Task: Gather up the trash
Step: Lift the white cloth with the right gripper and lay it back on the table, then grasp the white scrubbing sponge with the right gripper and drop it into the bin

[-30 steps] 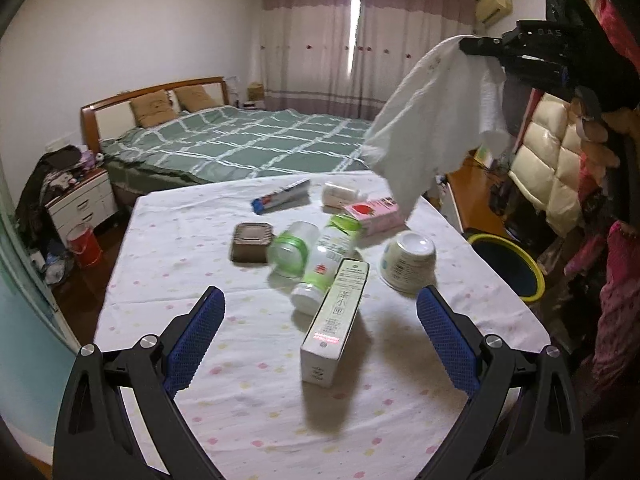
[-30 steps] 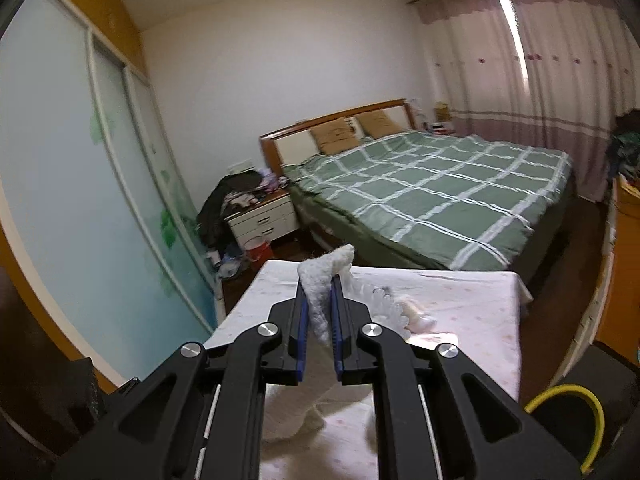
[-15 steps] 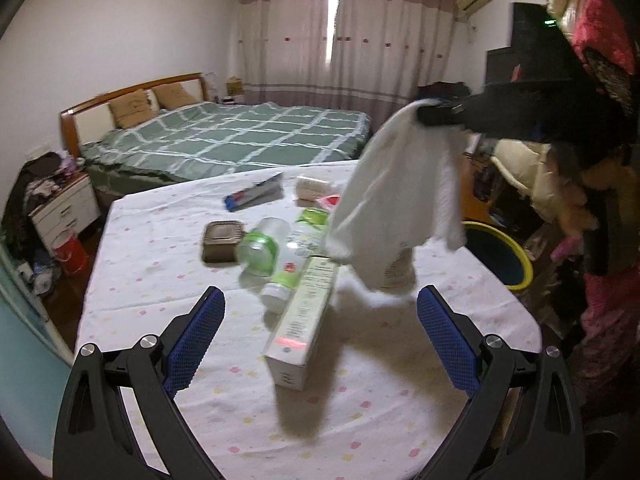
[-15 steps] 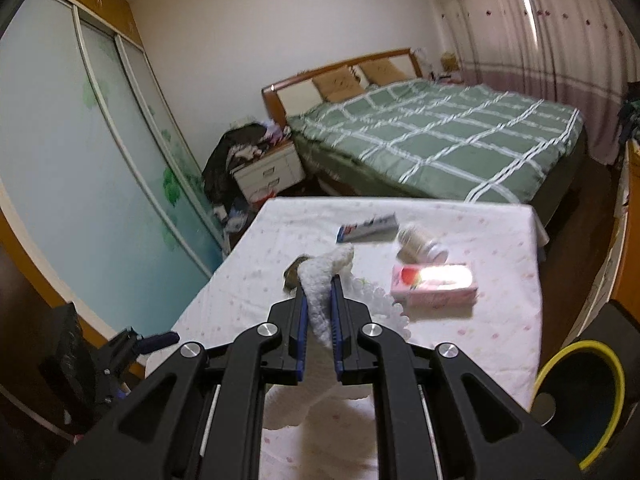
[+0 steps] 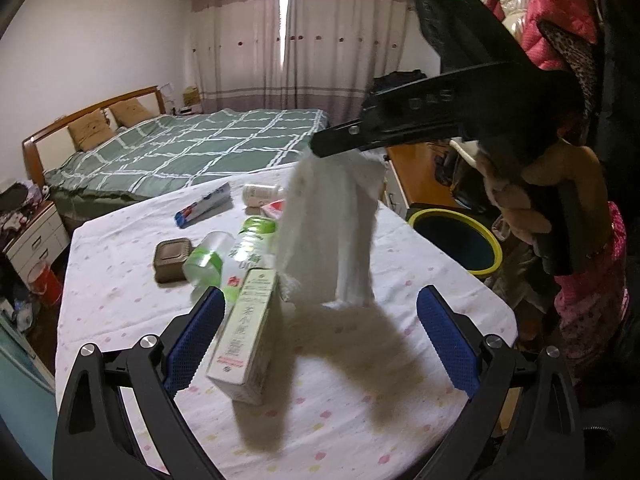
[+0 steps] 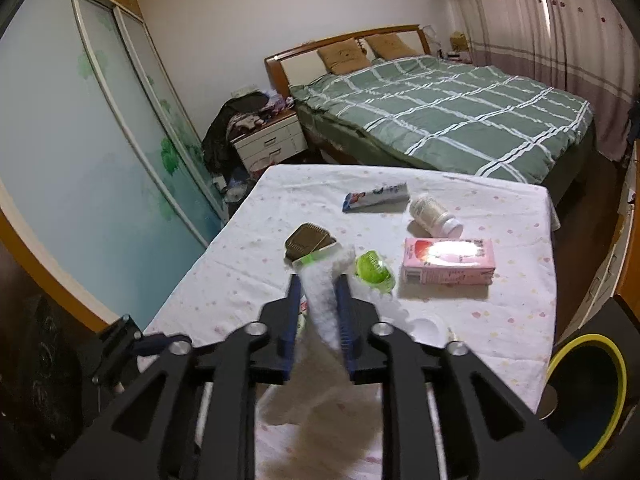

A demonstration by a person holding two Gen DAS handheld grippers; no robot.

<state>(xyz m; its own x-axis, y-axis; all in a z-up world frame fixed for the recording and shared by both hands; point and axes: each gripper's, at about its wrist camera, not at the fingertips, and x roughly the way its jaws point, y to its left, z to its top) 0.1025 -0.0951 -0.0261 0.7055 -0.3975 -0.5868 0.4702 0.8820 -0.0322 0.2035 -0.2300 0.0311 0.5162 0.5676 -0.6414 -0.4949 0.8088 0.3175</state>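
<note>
A white cloth [image 5: 328, 236] hangs from the tip of my right gripper [image 5: 320, 148], above the table's trash. In the right wrist view the cloth [image 6: 324, 304] sits between the blue pads, and the right gripper [image 6: 318, 284] is opening, with a gap showing at the left pad. My left gripper [image 5: 320, 300] is open wide, low over the near table edge, with nothing held. A tall white-and-green box [image 5: 248, 332] lies just ahead of its left finger. A bin with a yellow rim [image 5: 456, 216] stands on the floor to the right of the table.
On the spotted tablecloth [image 5: 120, 300] lie a green bottle [image 5: 240, 256], a clear cup [image 5: 204, 260], a brown tin [image 5: 172, 258], a toothpaste box [image 5: 204, 204], a white bottle [image 6: 434, 212] and a pink box [image 6: 448, 260]. A bed stands beyond, with clothes hanging at the right.
The right gripper came down over the table with the cloth, and its jaws have parted from tightly shut. The left gripper has shifted a little, so the box looms closer.
</note>
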